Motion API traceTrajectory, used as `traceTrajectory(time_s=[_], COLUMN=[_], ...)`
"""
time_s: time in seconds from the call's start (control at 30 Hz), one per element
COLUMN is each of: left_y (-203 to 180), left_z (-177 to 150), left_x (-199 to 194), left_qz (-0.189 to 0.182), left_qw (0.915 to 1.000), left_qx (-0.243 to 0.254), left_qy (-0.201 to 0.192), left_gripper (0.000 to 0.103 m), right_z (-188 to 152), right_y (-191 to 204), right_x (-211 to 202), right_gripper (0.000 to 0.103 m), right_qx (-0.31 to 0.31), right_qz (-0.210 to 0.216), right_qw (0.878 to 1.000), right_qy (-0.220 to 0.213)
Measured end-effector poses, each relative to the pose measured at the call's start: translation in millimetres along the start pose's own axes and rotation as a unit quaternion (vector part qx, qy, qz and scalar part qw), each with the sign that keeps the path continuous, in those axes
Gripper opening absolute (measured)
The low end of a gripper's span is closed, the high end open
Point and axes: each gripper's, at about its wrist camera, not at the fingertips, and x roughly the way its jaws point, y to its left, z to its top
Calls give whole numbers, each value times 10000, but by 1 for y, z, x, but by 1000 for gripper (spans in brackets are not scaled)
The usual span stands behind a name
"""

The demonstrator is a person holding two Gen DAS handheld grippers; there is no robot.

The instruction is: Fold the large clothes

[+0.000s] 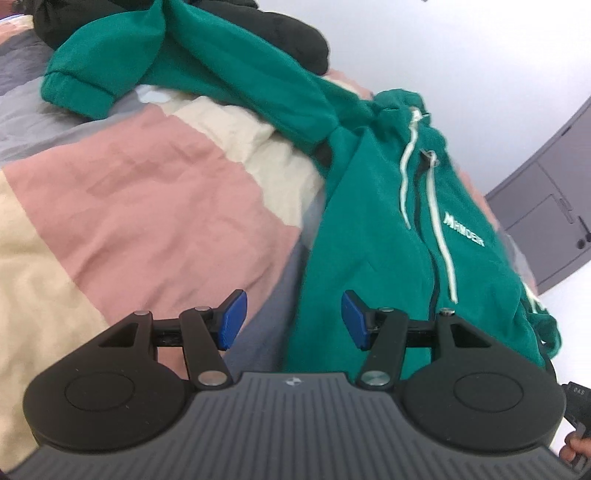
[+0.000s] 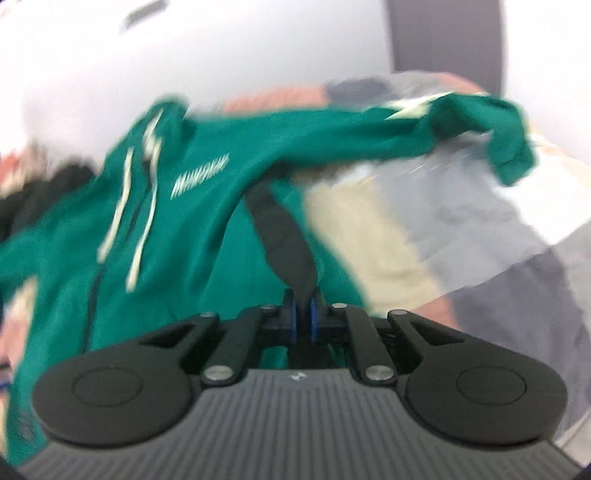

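Note:
A green zip hoodie (image 1: 376, 236) with white drawstrings and a white chest logo lies face up on a bed. One sleeve (image 1: 221, 70) stretches to the upper left, its cuff on the quilt. My left gripper (image 1: 294, 319) hovers open over the hoodie's left edge, with nothing between its blue pads (image 1: 234, 319). In the blurred right wrist view, the hoodie (image 2: 207, 206) is lifted and its other sleeve (image 2: 461, 122) trails to the right. My right gripper (image 2: 304, 317) is shut on a dark strip of the hoodie's fabric (image 2: 284, 236), which rises taut from the jaws.
The quilt (image 1: 140, 206) has pink, cream and grey patches. A black garment (image 1: 295, 33) lies behind the hoodie. Right of the bed stands a grey cabinet (image 1: 546, 206). Clear plastic (image 2: 461, 206) lies under the raised sleeve. A hand (image 1: 580, 446) shows at the lower right.

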Motion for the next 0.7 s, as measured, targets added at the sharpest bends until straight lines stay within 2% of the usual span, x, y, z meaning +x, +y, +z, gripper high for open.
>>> traceTrajectory(time_s=[0.1, 0.27, 0.43, 0.5, 0.57, 0.63, 0.7], left_y=[-4, -3, -5, -7, -9, -9, -8], left_z=[-1, -6, -15, -19, -22, -23, -26], left_x=[-1, 4, 21, 25, 27, 29, 31], left_qz=[-41, 3, -432, -421, -413, -478, -444], left_qw=[10000, 9997, 9959, 9953, 9947, 9939, 9937], left_qx=[74, 116, 63, 101, 162, 135, 137], left_qy=[13, 214, 786, 867, 931, 984, 1020], left_gripper=[63, 63, 63, 64, 64, 64, 65], right_z=[9, 8, 4, 4, 3, 0, -1], right_y=[-32, -66, -58, -57, -60, -63, -69], right_x=[4, 23, 39, 36, 30, 23, 17], right_gripper=[10, 10, 12, 16, 28, 59, 68], right_qx=[427, 985, 815, 781, 705, 629, 734], right_qz=[-343, -609, -825, -777, -703, -695, -624], right_qw=[9985, 9931, 9926, 9933, 9945, 9951, 9951], right_qy=[9, 187, 369, 343, 327, 316, 241])
